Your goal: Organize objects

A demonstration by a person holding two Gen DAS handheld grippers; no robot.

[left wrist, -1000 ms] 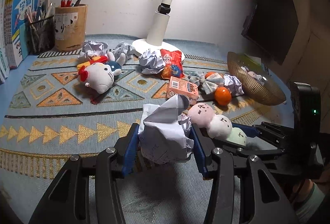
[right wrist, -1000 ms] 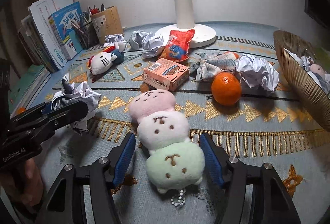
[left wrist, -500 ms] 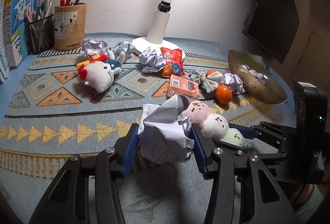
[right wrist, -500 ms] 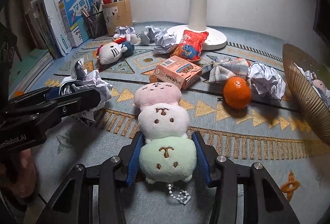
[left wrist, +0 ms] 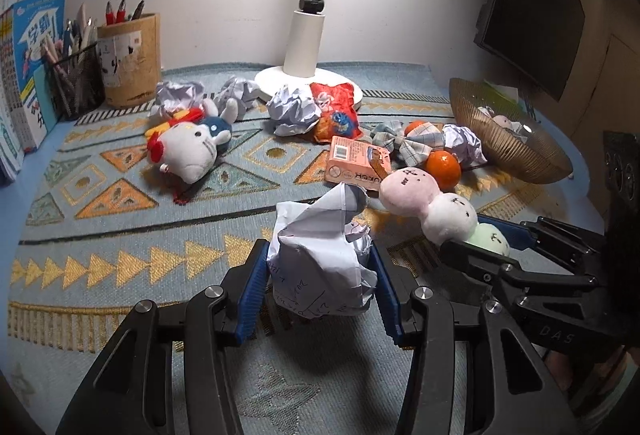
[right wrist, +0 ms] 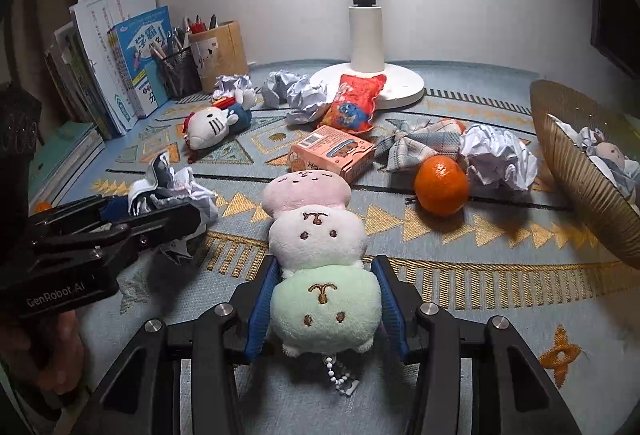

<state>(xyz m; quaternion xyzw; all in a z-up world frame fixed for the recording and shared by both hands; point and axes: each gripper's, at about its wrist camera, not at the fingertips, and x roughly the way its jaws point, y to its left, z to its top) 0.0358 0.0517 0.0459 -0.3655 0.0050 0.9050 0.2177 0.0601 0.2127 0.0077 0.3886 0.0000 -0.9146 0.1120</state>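
Note:
My left gripper [left wrist: 318, 291] is shut on a crumpled white paper ball [left wrist: 320, 255] and holds it just above the patterned mat; the same gripper [right wrist: 176, 211] shows at the left of the right wrist view. My right gripper [right wrist: 324, 303] is shut on the green end of a three-ball plush [right wrist: 320, 255], pink, white and green, lying on the mat. The plush [left wrist: 432, 207] also shows at the right of the left wrist view, with the right gripper [left wrist: 488, 239] around its green end.
A woven bowl [right wrist: 576, 171] with a small doll stands at the right. An orange [right wrist: 440, 185], paper balls [right wrist: 498, 155], a checked bow [right wrist: 420, 145], a pink box [right wrist: 332, 153], a snack bag [right wrist: 354, 107] and a cat plush [right wrist: 208, 127] lie around the lamp base [right wrist: 368, 83]. Pen cups [right wrist: 218, 55] and books [right wrist: 120, 63] line the back left.
My right gripper has closed in on the green end of the plush. My left gripper keeps its hold on the paper ball and has barely moved.

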